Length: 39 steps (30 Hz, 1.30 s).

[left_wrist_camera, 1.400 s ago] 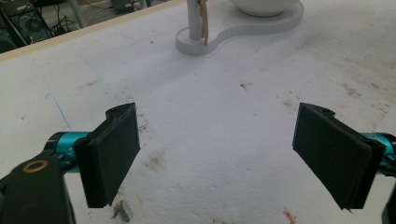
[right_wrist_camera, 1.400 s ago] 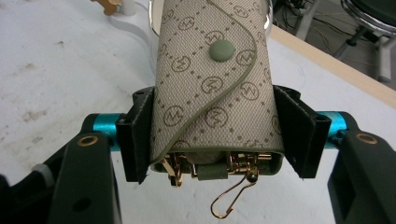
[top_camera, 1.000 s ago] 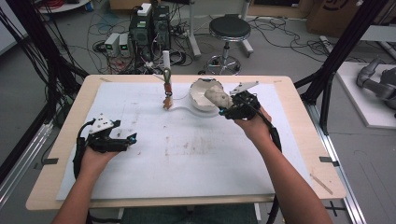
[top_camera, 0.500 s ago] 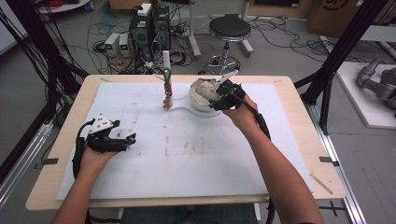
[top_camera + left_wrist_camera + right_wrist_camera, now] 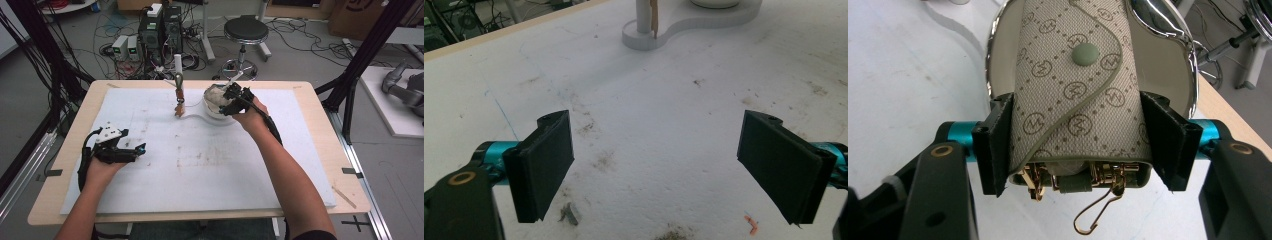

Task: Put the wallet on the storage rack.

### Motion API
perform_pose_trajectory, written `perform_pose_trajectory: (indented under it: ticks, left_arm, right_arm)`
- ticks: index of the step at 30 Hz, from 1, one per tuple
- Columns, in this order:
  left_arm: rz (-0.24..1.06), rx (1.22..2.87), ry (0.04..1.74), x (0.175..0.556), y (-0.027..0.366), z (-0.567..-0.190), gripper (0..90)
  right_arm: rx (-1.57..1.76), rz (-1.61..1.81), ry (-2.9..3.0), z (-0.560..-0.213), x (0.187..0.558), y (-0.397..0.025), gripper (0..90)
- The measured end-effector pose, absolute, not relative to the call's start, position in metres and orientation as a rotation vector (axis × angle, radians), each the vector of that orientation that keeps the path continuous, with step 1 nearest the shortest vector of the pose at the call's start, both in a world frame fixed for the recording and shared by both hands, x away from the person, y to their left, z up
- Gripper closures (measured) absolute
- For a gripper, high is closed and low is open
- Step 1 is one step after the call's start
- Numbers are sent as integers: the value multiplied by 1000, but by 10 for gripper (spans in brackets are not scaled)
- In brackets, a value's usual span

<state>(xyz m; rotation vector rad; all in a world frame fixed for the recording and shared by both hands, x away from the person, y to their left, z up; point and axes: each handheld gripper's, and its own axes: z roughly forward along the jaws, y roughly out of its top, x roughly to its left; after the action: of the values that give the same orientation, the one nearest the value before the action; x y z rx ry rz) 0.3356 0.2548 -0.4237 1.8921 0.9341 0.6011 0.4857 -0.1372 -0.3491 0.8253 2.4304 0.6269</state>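
The right gripper (image 5: 1080, 145) is clamped on a beige pouch (image 5: 1075, 85), one black jaw pressed to each long side. The pouch's fabric carries a repeating monogram: a letter M in a circle, linked by dotted diagonal lines into diamonds. A grey-green snap (image 5: 1085, 53) sits on its curved flap, and gold clasps (image 5: 1093, 200) with an open hook hang from the near end. The pouch lies over a white bowl (image 5: 1168, 65) with a shiny chrome rim. In the high view the right gripper (image 5: 235, 97) holds the pouch at the bowl (image 5: 215, 102), near the far edge of the table (image 5: 320, 145). The bowl rests on a flat white base that also carries a thin post (image 5: 178, 90) just to its left.

The left gripper (image 5: 656, 165) has its jaws wide apart with nothing between them, low over the white mat (image 5: 664, 100). The mat is marked with brown specks, a blue pen line and a small orange scrap (image 5: 750, 225); no writing shows on it. In the high view the left gripper (image 5: 117, 149) sits near the mat's left edge, well apart from the bowl. The middle and near part of the mat between the two hands lie open. Beyond the far table edge stand a stool (image 5: 246, 30) and cabled electronics (image 5: 160, 25).
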Motion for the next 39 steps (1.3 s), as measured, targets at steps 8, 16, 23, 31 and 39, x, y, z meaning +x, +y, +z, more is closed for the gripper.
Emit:
perform_pose_trajectory:
  ticks: [8,16,23,31,39]
  left_arm:
    - [601,1900,940,336,256,-425,148]
    - [609,1906,943,337,257,-426,148]
    - [610,1903,936,336,257,-425,148]
    - [609,1904,925,335,256,-423,148]
    - [615,1899,926,334,256,-422,148]
  right_arm:
    - [817,580,2434,-357,498,-128,359]
    - [851,590,2413,-364,503,-126,345]
    - [859,595,2384,-360,499,-128,255]
    - [914,708,2349,-341,481,-149,212]
    - [942,814,2323,-332,455,-178,209]
